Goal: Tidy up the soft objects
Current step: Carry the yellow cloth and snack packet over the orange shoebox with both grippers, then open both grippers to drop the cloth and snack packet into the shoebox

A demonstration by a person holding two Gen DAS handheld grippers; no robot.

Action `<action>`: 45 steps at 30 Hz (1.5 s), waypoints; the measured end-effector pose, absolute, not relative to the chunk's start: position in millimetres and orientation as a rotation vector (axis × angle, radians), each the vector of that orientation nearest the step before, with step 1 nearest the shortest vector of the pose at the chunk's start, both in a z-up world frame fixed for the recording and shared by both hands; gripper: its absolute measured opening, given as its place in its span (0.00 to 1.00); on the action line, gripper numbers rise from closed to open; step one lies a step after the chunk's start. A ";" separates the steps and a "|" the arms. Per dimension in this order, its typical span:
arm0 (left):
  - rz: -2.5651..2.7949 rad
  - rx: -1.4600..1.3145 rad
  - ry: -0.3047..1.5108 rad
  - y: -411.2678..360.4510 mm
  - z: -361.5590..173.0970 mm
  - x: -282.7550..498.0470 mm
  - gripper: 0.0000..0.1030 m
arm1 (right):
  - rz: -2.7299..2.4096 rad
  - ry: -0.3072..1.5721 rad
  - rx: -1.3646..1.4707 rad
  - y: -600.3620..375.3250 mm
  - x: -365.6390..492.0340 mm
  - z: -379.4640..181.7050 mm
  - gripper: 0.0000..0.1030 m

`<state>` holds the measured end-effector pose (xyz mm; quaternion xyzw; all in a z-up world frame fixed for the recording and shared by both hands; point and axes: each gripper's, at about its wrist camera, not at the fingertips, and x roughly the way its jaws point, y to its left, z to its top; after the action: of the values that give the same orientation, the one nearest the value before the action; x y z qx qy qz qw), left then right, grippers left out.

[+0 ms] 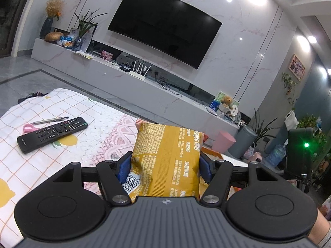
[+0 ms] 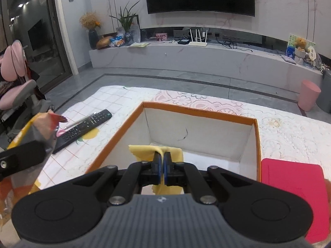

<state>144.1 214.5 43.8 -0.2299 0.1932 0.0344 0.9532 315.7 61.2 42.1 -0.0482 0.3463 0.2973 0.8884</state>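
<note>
My left gripper (image 1: 165,165) is shut on a puffy yellow snack bag (image 1: 167,155), its blue pads pressed into both sides, above the table's right part. The same snack bag (image 2: 39,128) shows at the left edge of the right wrist view, held by a black finger (image 2: 22,155). My right gripper (image 2: 162,161) is shut on a thin yellow cloth (image 2: 157,150), which hangs over the open orange-rimmed box (image 2: 198,113) with white inside walls.
A black remote (image 1: 51,134), a pen (image 1: 49,120) and pink scissors (image 1: 29,127) lie on the lemon-print tablecloth (image 1: 24,169). A red pad (image 2: 295,192) lies right of the box. Beyond the table stand a TV cabinet (image 2: 206,60) and a pink bin (image 2: 309,98).
</note>
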 end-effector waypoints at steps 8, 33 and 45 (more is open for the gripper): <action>0.072 -0.471 0.414 211.2 38.3 148.7 0.72 | 0.575 0.800 -0.212 84.7 326.8 7.6 0.00; 0.048 -0.438 0.396 200.1 47.6 153.4 0.72 | 0.602 0.635 -0.483 92.8 283.4 22.7 0.67; 0.041 -0.310 0.480 168.7 29.8 167.8 0.72 | 0.586 0.618 -0.459 45.3 264.1 40.8 0.81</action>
<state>167.8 168.7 29.8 -0.1527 0.2369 0.0204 0.9592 264.1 45.3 40.8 -0.2207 0.2969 0.2816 0.8853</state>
